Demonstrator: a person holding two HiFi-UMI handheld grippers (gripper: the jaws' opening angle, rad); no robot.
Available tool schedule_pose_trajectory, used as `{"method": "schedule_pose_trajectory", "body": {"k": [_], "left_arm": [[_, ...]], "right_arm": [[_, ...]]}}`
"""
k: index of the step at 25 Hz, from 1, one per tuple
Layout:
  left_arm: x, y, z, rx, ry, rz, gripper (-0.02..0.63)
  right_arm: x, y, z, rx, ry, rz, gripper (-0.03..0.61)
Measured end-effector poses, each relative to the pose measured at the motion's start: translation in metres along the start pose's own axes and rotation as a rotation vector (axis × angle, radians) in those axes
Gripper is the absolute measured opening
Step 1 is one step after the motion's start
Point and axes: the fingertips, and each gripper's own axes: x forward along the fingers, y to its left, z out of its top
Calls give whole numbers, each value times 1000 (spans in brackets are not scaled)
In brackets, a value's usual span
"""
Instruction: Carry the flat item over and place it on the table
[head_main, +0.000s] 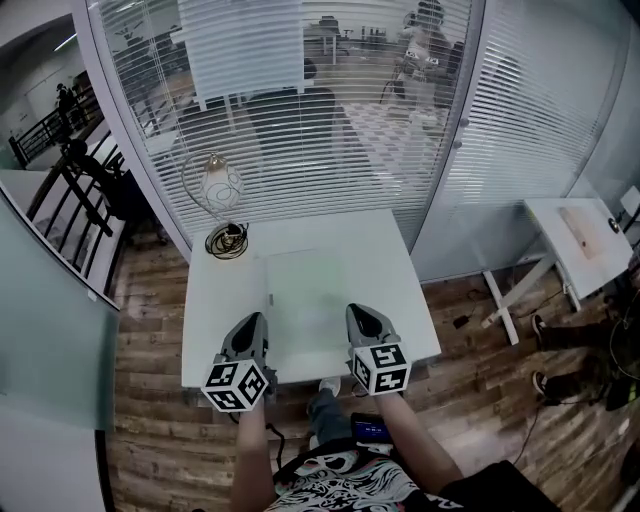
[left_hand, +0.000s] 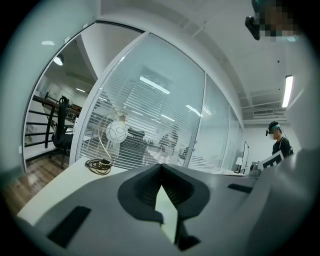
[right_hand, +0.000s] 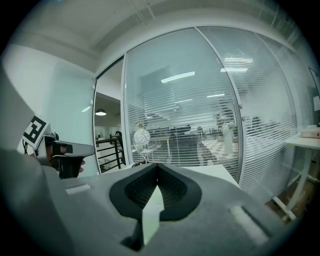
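- Over the near middle of the white table (head_main: 215, 310), the flat item (head_main: 308, 305), a thin pale sheet, lies almost level between the two grippers.
- At its near left corner, the left gripper (head_main: 250, 335) has its jaws pressed together on the edge of the sheet; the left gripper view shows the thin pale edge (left_hand: 167, 210) pinched between the dark pads.
- At the near right corner, the right gripper (head_main: 365, 328) holds the sheet in the same way, with its jaws narrow and clamped on the edge (right_hand: 151, 212).
- On the far left corner of the table stand a lamp (head_main: 222, 190) and its coiled cable (head_main: 227, 241), apart from the sheet.
- I judge that the carrying part is practically done, because the sheet is already above the table and inside its borders.
- Whether the sheet already touches the table top, I cannot tell from these views.
- What is left, as I see it: to lower the sheet flat on the free surface, to open both grippers, and to pull them back toward the near side.
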Motion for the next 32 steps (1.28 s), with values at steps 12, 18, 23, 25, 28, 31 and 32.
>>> {"method": "schedule_pose_trajectory", "body": {"k": [12,18,23,25,28,31,32], "left_arm": [[-6,9,-1,12,22,29,7],[-5,6,-1,-19,19,10,7],[-6,10,1,-30,15,10,7],[-6,11,-2,-25,24,8,8],[-7,12,-1,-20,26,12,8],[-1,13,9,5,19,17,7],[2,13,13,15,15,16,6]], "right_arm": [[2,5,-1,1,3,15,5],[-1,2,-6,16,14,-1,5],[-1,2,-6,20,8,-10,5],[-3,1,-8,21,9,-16,5],[-4,0,-7,21,8,-19,5],[0,-4,1,20,-9,-23,5],[1,-6,5,20,-15,-25,5]]}}
